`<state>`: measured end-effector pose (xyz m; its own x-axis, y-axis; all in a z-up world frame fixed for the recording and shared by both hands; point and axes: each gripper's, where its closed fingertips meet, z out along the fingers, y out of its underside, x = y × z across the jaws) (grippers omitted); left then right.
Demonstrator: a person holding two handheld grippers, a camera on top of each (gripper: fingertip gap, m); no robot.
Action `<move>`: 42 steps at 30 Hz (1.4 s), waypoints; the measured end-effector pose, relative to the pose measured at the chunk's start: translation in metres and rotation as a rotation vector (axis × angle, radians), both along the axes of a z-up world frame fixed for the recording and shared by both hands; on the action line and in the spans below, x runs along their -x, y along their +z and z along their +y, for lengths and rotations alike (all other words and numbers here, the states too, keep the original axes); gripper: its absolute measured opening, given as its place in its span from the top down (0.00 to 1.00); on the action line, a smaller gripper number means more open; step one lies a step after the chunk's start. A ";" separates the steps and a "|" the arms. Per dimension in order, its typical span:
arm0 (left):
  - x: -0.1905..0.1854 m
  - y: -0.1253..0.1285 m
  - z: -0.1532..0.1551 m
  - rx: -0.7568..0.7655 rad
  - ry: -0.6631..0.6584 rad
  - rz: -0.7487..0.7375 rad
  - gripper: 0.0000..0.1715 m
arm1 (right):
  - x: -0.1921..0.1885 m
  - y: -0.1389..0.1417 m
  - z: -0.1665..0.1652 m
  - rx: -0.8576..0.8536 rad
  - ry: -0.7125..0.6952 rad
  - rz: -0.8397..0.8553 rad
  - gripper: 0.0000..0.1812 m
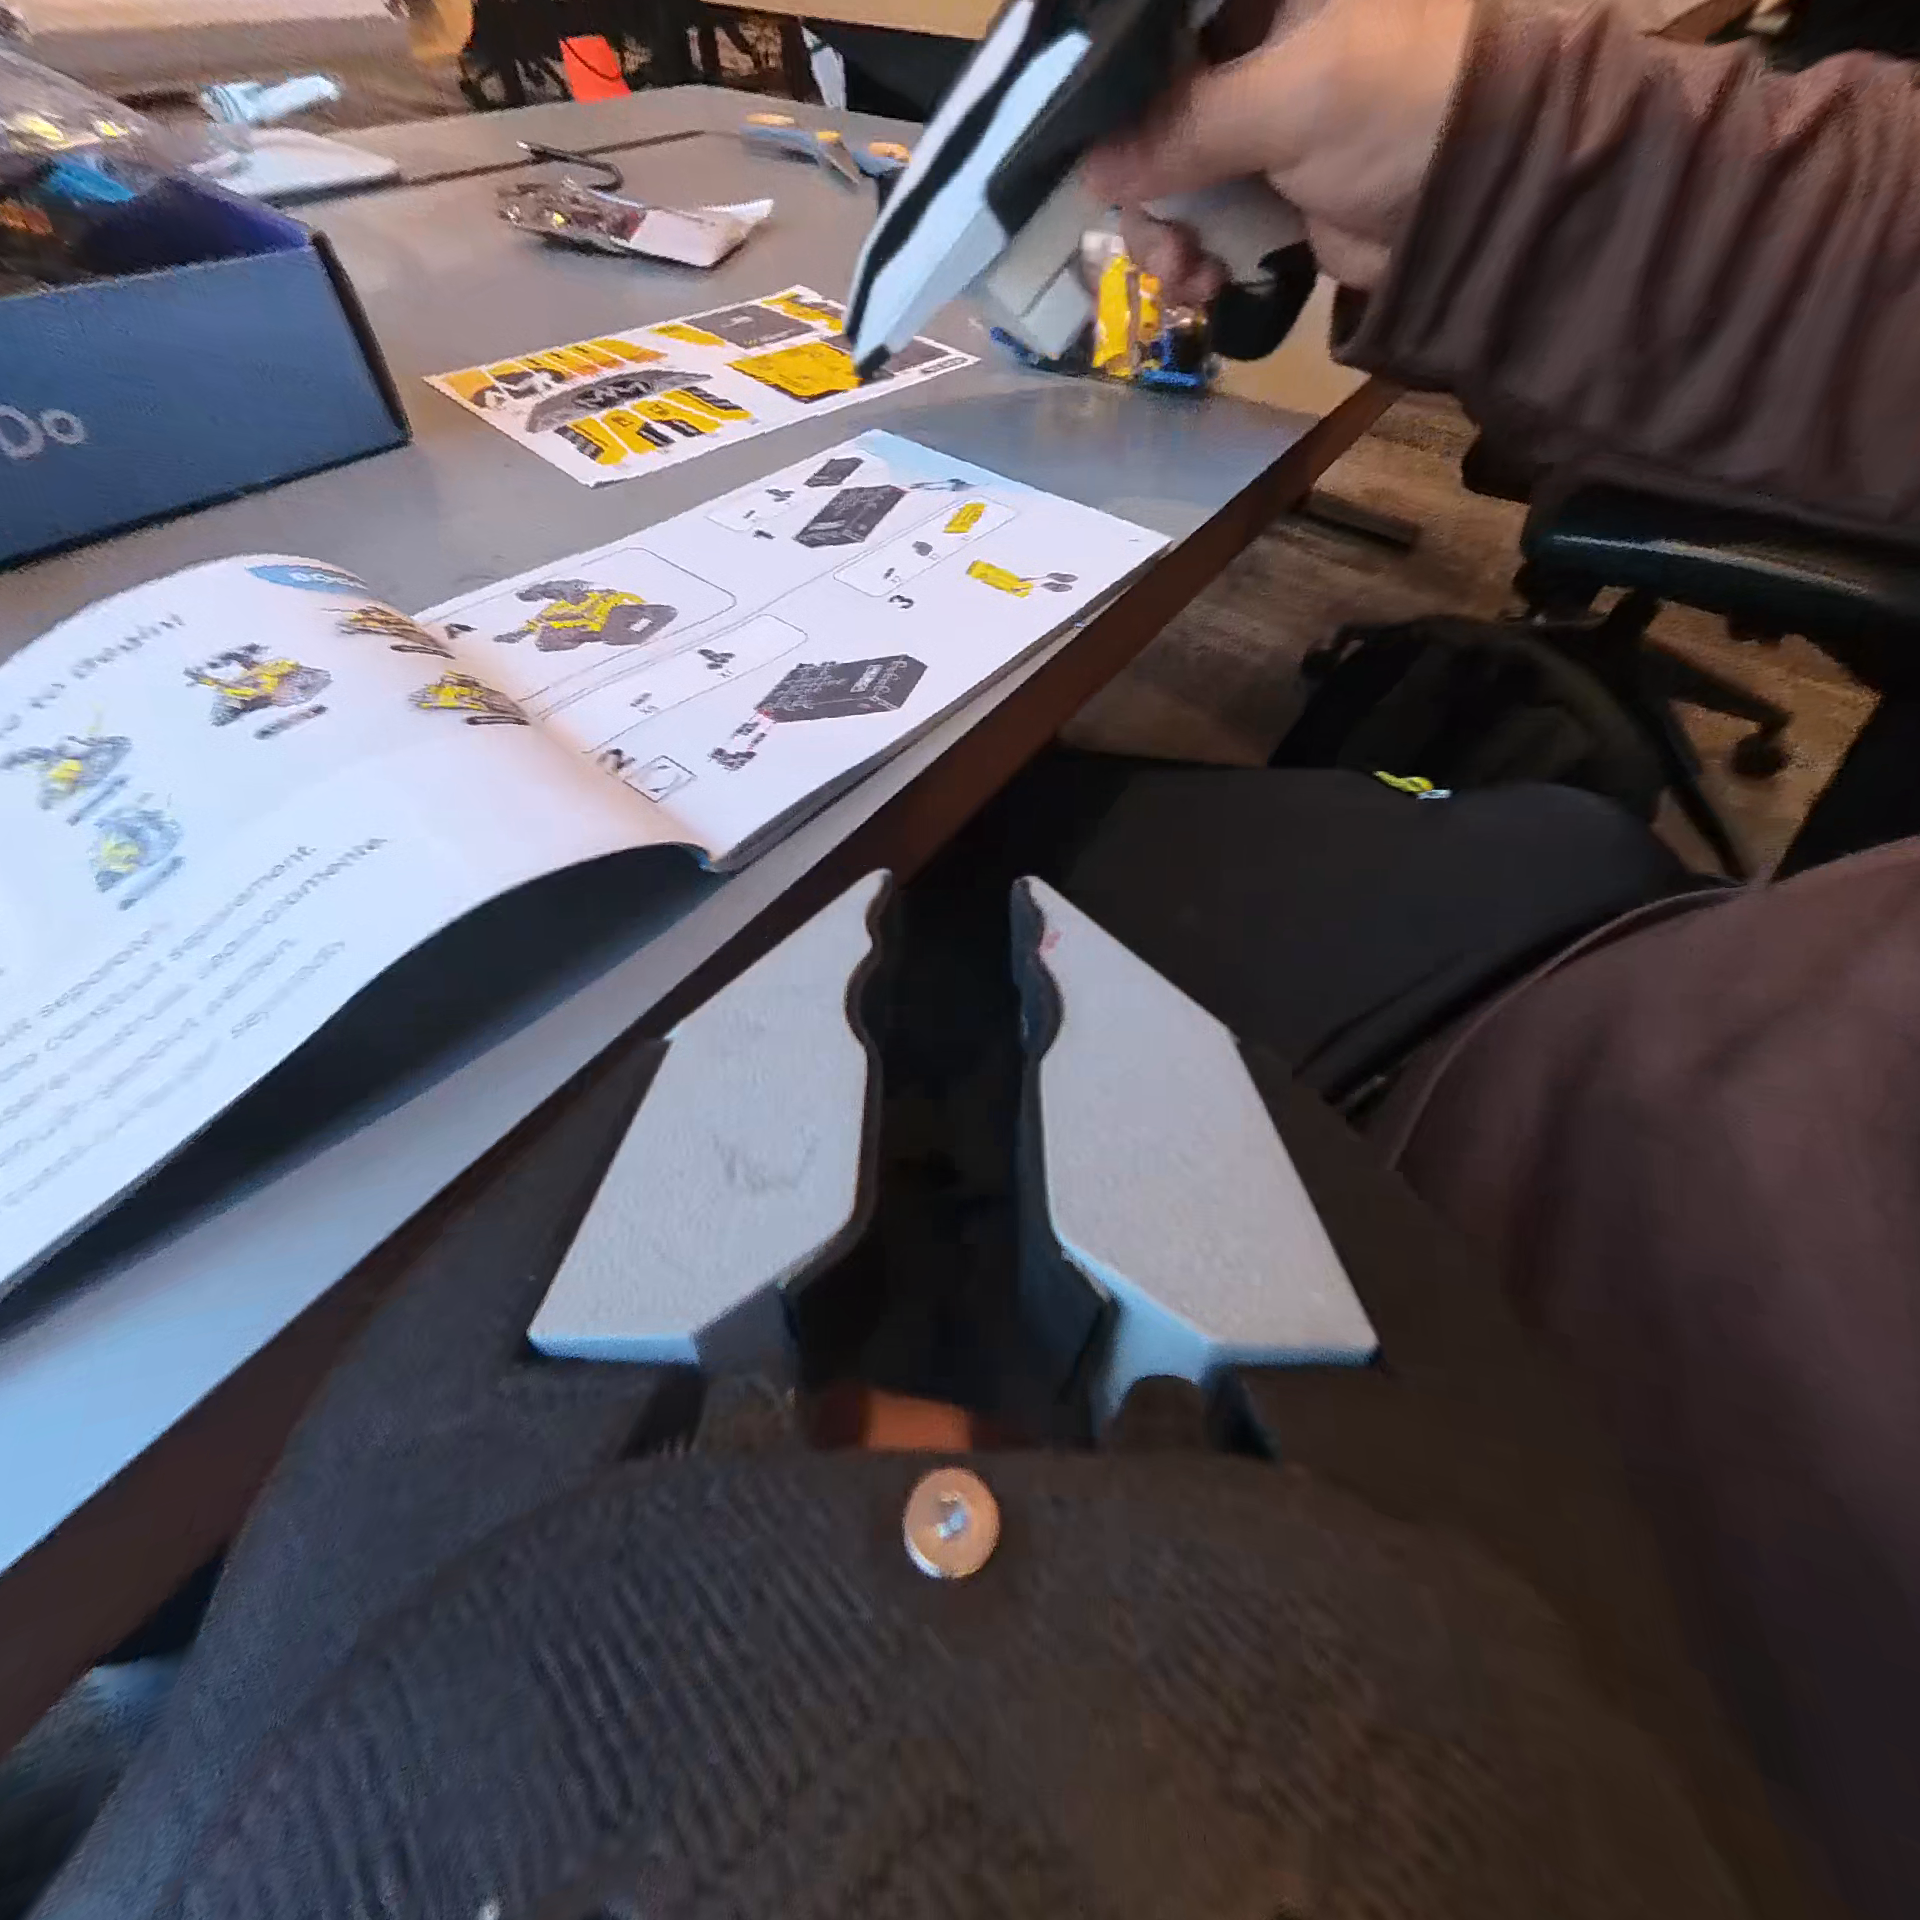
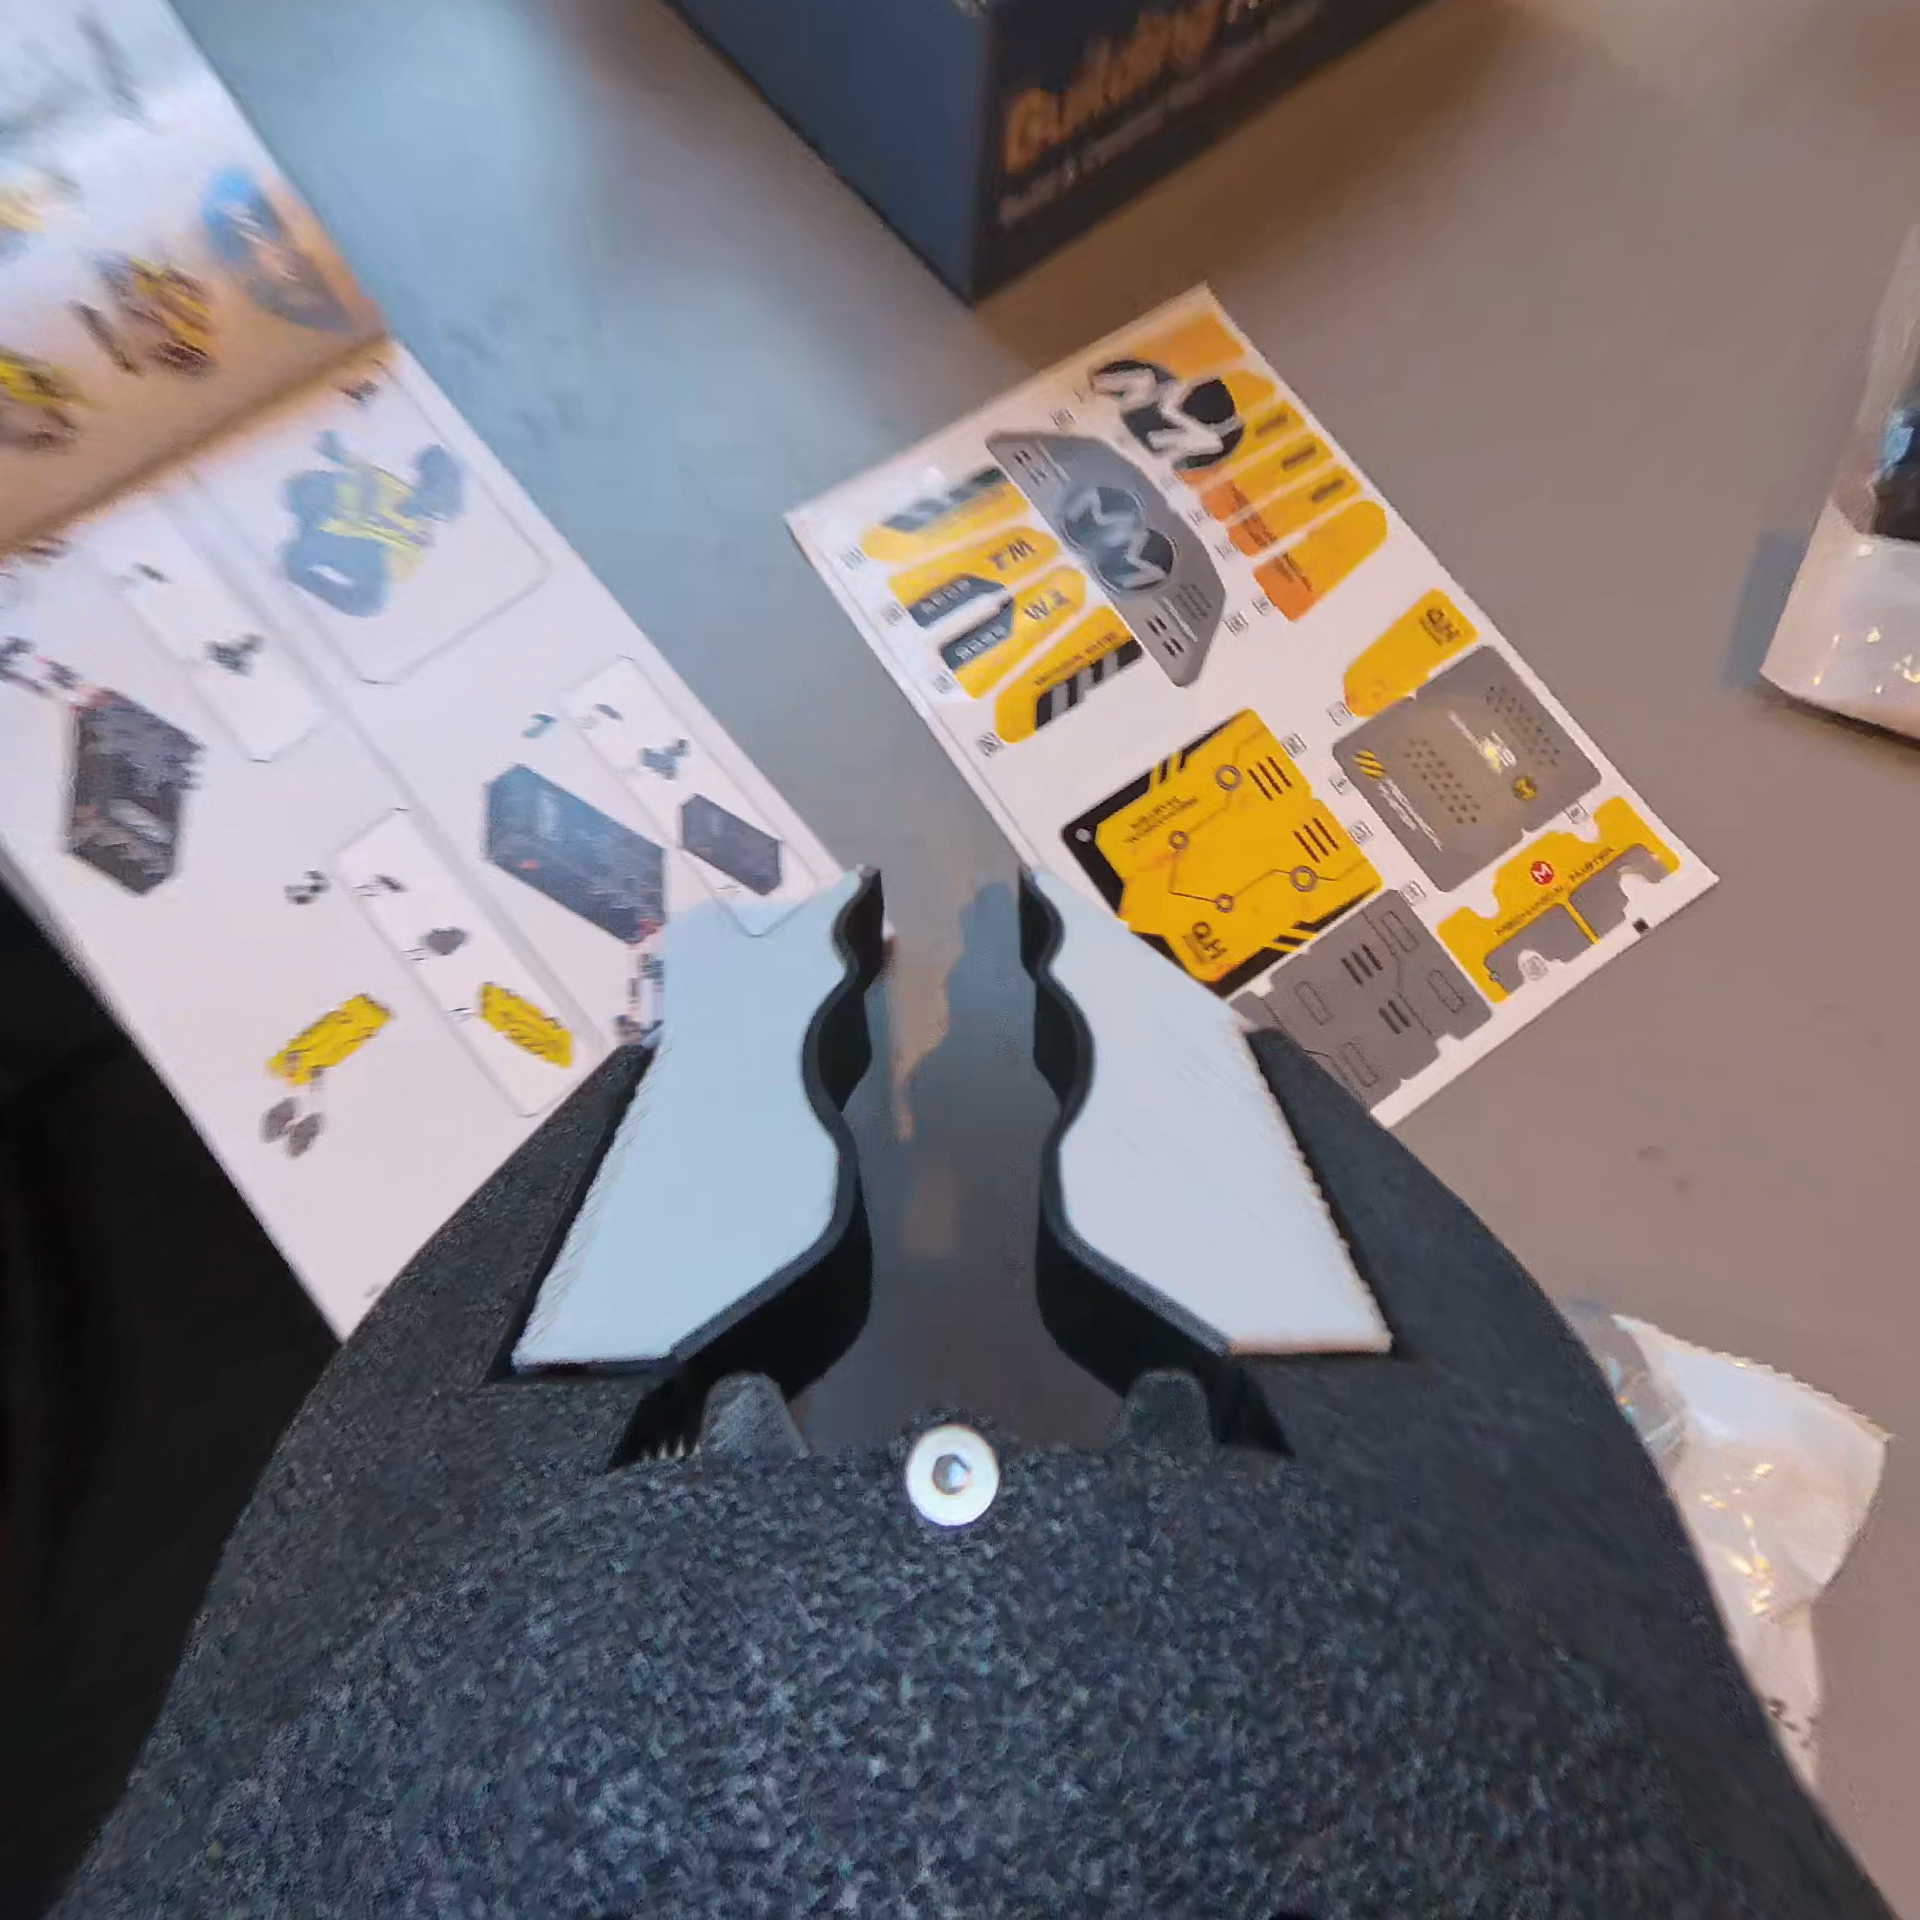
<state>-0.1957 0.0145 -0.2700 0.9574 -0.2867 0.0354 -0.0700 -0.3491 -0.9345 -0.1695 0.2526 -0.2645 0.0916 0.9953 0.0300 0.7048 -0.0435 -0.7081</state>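
Observation:
My left gripper (image 1: pixel 954 902) is open a little and empty. It hangs off the grey table's (image 1: pixel 1091 436) front edge, above a person's lap, just right of an open instruction booklet (image 1: pixel 436 769). My right gripper (image 2: pixel 951 891) is open a little and empty. It is low over the table (image 2: pixel 707 312), between the booklet (image 2: pixel 312 748) and a yellow-and-grey sticker sheet (image 2: pixel 1257 686). In the left wrist view the right gripper (image 1: pixel 871 348), held by a hand, points its tips down at the sticker sheet (image 1: pixel 665 400).
A dark blue box stands at the back left (image 1: pixel 177 384), and also shows in the right wrist view (image 2: pixel 1039 135). Clear plastic bags lie around (image 1: pixel 623 218) (image 2: pixel 1860 623) (image 2: pixel 1756 1486). A bag of yellow and blue parts (image 1: pixel 1127 322) lies by the table edge. An office chair (image 1: pixel 1683 592) stands beyond. Across from one pair of fingers to the other is roughly 25 cm.

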 end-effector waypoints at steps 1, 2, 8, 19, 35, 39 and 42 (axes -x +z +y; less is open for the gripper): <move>-0.003 -0.002 0.000 0.011 -0.012 -0.028 0.89 | 0.001 -0.006 0.006 -0.004 -0.009 -0.042 0.85; -0.006 -0.005 0.001 0.023 -0.022 -0.044 0.89 | 0.003 -0.010 0.013 -0.016 -0.019 -0.074 0.86; -0.008 -0.019 0.005 0.053 -0.045 0.050 0.89 | 0.026 -0.024 0.037 0.056 -0.037 -0.152 0.94; 0.000 -0.025 0.012 0.080 -0.023 0.055 0.89 | 0.041 0.034 0.026 -0.137 -0.079 0.216 0.90; 0.011 -0.021 0.014 0.026 0.024 0.169 0.90 | 0.017 0.015 -0.068 -0.053 0.150 0.218 0.90; 0.012 -0.018 0.015 0.013 0.033 0.152 0.90 | 0.009 0.013 -0.067 -0.080 0.137 0.225 0.89; 0.014 -0.014 0.014 -0.001 0.044 0.149 0.90 | -0.001 0.021 -0.041 -0.210 0.056 0.197 0.88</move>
